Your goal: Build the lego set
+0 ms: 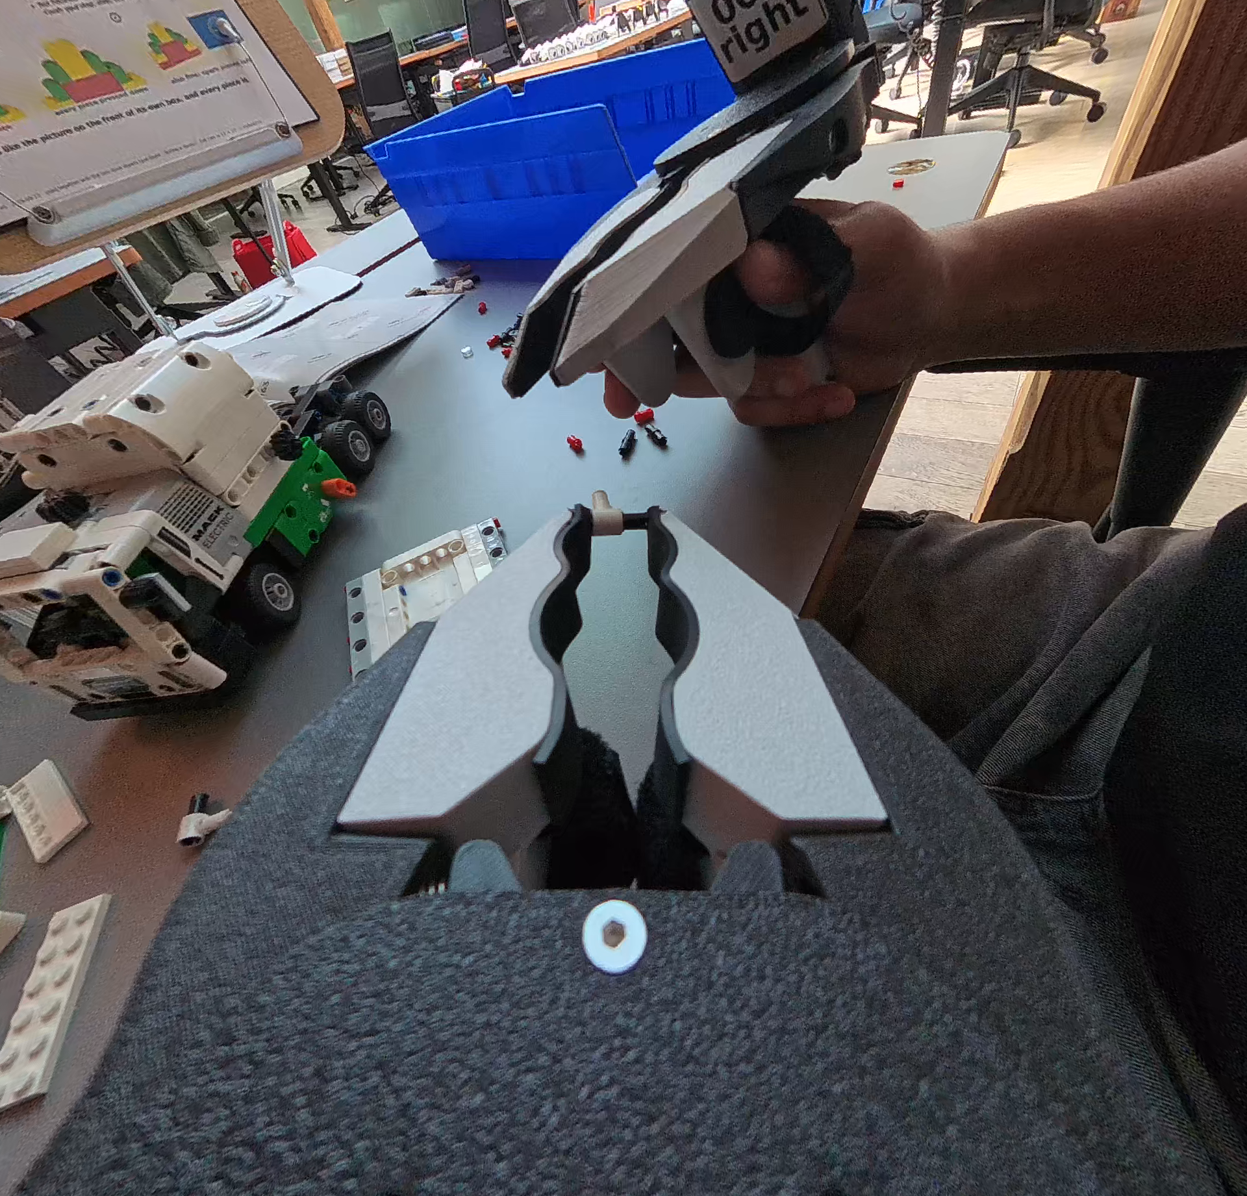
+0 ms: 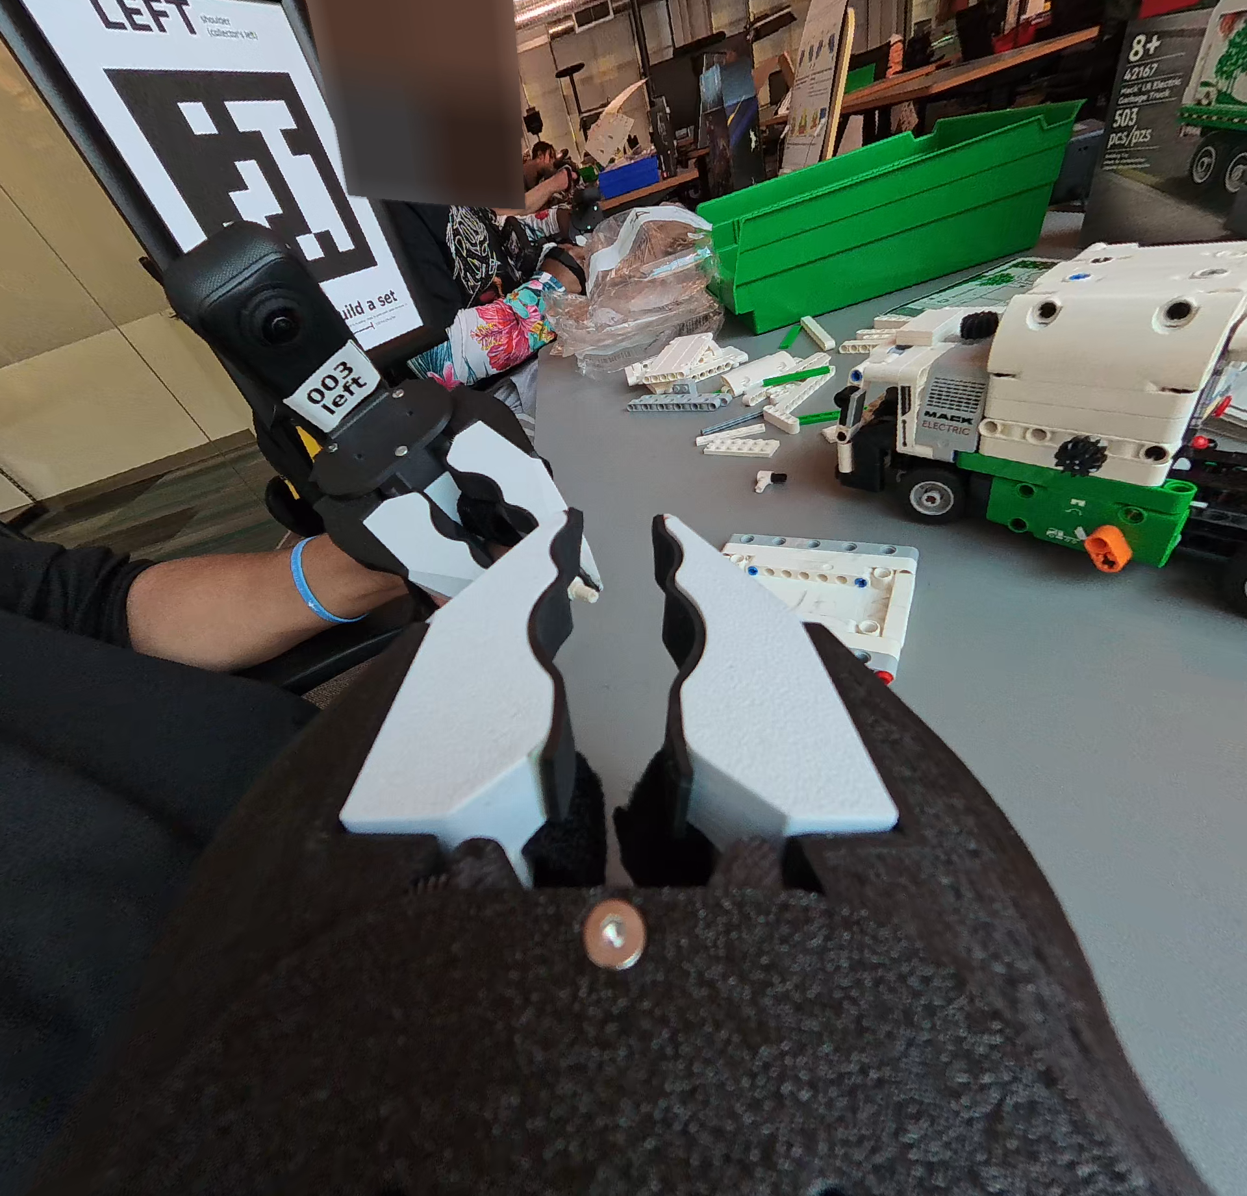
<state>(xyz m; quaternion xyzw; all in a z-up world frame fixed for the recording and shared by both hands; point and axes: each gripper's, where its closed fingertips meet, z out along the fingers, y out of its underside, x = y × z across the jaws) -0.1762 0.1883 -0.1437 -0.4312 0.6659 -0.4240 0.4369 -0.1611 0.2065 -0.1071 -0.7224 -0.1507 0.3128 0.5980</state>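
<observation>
Now my left gripper [image 1: 617, 516] pinches the tan connector with its black pin [image 1: 611, 514] crosswise at the tips, nearer me than the truck [image 1: 169, 529]; my right gripper [image 2: 617, 529] hangs parted, empty.

Between your left gripper's [image 1: 617, 519] fingertips sits a small cream connector [image 1: 605, 518] with a black pin, held crosswise. Your white-and-green truck [image 1: 169, 523] stands upright to that gripper's left, and a flat white panel assembly [image 1: 418, 580] lies just beside its left finger.
</observation>
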